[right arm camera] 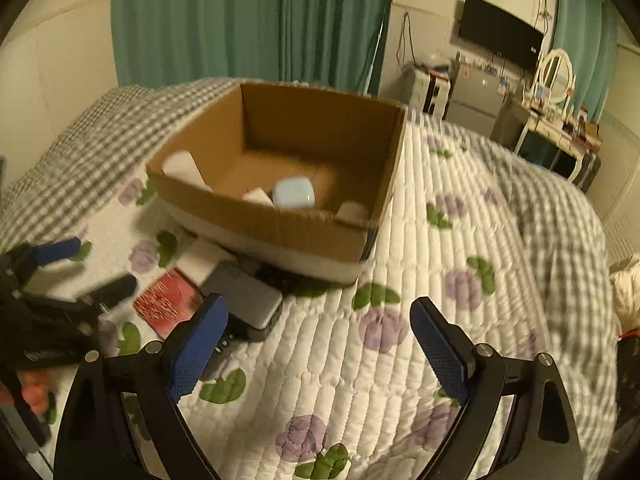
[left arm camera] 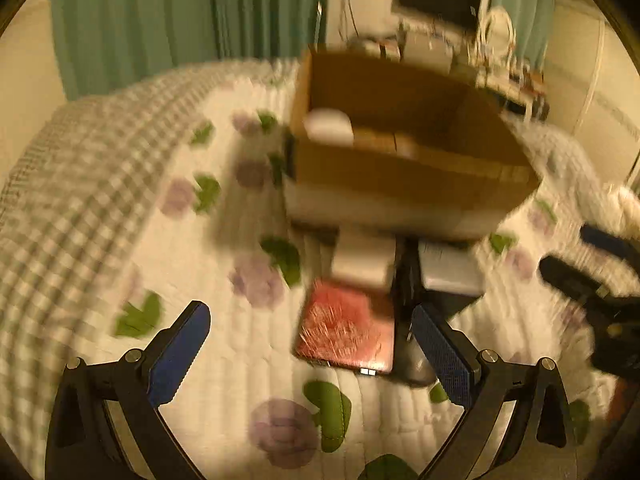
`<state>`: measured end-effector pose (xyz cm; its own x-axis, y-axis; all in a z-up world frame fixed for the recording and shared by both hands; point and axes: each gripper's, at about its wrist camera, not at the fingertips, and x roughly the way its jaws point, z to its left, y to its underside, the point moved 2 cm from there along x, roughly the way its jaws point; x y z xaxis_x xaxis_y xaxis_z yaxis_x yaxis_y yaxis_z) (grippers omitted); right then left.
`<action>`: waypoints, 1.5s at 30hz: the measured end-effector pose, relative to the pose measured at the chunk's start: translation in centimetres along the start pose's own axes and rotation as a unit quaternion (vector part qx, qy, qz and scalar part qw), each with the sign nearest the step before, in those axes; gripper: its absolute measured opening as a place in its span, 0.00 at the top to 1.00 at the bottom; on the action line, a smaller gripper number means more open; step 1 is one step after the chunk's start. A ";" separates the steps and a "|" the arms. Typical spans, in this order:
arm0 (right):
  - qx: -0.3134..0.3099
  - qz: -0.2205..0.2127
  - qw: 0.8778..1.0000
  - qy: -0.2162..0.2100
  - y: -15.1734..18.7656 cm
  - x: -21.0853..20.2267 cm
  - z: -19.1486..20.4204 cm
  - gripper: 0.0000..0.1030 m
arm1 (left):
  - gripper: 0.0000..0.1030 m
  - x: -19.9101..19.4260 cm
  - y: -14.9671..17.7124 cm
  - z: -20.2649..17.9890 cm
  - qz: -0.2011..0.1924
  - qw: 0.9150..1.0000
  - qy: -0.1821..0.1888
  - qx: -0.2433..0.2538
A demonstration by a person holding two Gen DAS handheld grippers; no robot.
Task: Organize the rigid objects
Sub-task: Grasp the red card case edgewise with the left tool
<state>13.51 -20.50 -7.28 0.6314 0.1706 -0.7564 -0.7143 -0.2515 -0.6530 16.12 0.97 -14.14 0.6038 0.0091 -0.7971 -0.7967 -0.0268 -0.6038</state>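
An open cardboard box (right arm camera: 280,224) (left arm camera: 400,176) stands on a quilted bed and holds a pale blue case (right arm camera: 294,193) and white items (right arm camera: 182,166). In front of it lie a red box (left arm camera: 346,330) (right arm camera: 168,298), a white box (left arm camera: 362,260), a grey flat box (right arm camera: 244,294) (left arm camera: 450,270) and a dark item (left arm camera: 410,344). My left gripper (left arm camera: 316,356) is open above the red box, nothing between its blue pads. My right gripper (right arm camera: 320,348) is open over bare quilt, right of the grey box. The left gripper (right arm camera: 86,266) also shows at the right wrist view's left edge.
The floral quilt (right arm camera: 400,264) has a grey checked blanket (right arm camera: 100,136) on its far side. Green curtains (right arm camera: 248,20) hang behind the bed. A wall TV (right arm camera: 500,32), a desk with a mirror (right arm camera: 554,72) and clutter stand at the back right.
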 end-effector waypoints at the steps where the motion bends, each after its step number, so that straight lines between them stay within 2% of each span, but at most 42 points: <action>1: 0.002 0.005 1.000 -0.003 0.3 0.4 -0.1 0.10 | 0.00 1.2 0.6 -0.4 0.020 1.000 -0.006 0.010; 3: 0.007 0.018 1.000 -0.010 0.9 1.3 -0.5 0.10 | 0.00 3.0 1.4 -1.1 0.054 0.998 -0.004 0.019; 6: 0.026 0.033 0.999 -0.020 1.5 2.2 -1.4 0.10 | 0.01 4.5 2.1 -1.9 0.077 0.996 -0.009 0.036; 9: 0.046 0.036 0.998 -0.033 1.6 2.3 -2.1 0.10 | 0.01 5.4 1.9 -0.9 0.076 0.997 -0.026 0.018; 11: 0.050 0.034 0.998 -0.036 1.6 2.1 -2.2 0.10 | 0.03 5.4 1.9 0.1 0.082 0.996 -0.022 -0.002; 16: 0.048 0.037 0.997 -0.040 1.8 2.0 -2.2 0.10 | 0.06 5.0 2.5 -0.9 0.083 0.995 -0.042 0.030; 18: 0.046 0.038 0.997 -0.040 1.7 2.1 -2.0 0.10 | 0.09 5.3 2.3 -1.6 0.079 0.996 -0.025 0.036; 21: 0.044 0.035 0.998 -0.036 1.7 2.0 -1.9 0.10 | 0.11 5.9 1.7 -2.1 0.078 0.996 -0.023 0.041; 22: 0.044 0.036 0.998 -0.035 1.8 2.0 -1.8 0.10 | 0.20 6.1 1.6 -2.3 0.080 0.996 -0.013 0.040; 25: 0.044 0.041 0.998 -0.030 1.9 2.2 -1.9 0.10 | 0.33 6.1 1.4 -3.0 0.083 0.995 0.011 0.056; 26: 0.044 0.042 0.998 -0.028 1.9 2.3 -1.9 0.10 | 0.34 5.9 1.4 -3.1 0.083 0.995 0.011 0.060; 28: 0.043 0.046 0.998 -0.026 2.1 2.5 -1.9 0.10 | 0.49 5.1 1.4 -3.3 0.081 0.995 0.012 0.061; 31: 0.042 0.048 0.998 -0.019 2.1 2.8 -1.8 0.10 | 0.63 3.5 1.1 -2.6 0.078 0.995 0.028 0.047; 34: 0.042 0.049 0.998 -0.019 2.1 2.8 -1.6 0.10 | 0.63 3.7 1.0 -1.6 0.096 0.994 0.053 0.022; 36: 0.039 0.051 0.998 -0.019 2.2 2.9 -1.4 0.10 | 0.59 4.2 0.9 -0.5 0.106 0.992 0.068 0.005; 40: 0.034 0.052 0.998 -0.019 2.3 2.9 -1.2 0.10 | 0.35 6.3 0.4 -0.1 0.116 0.990 0.075 0.006; 42: 0.035 0.053 0.998 -0.021 2.3 2.9 -1.2 0.10 | 0.35 6.4 0.3 -0.8 0.110 0.992 0.058 0.020; 45: 0.038 0.053 0.998 -0.024 2.4 3.0 -1.3 0.10 | 0.37 6.2 0.0 -1.3 0.112 0.992 0.056 0.017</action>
<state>14.04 -21.87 -11.07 0.5367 0.1931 -0.8214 -0.7989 -0.1971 -0.5683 19.94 -0.25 -19.10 0.4084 -0.1048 -0.9068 -0.9109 0.0176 -0.4123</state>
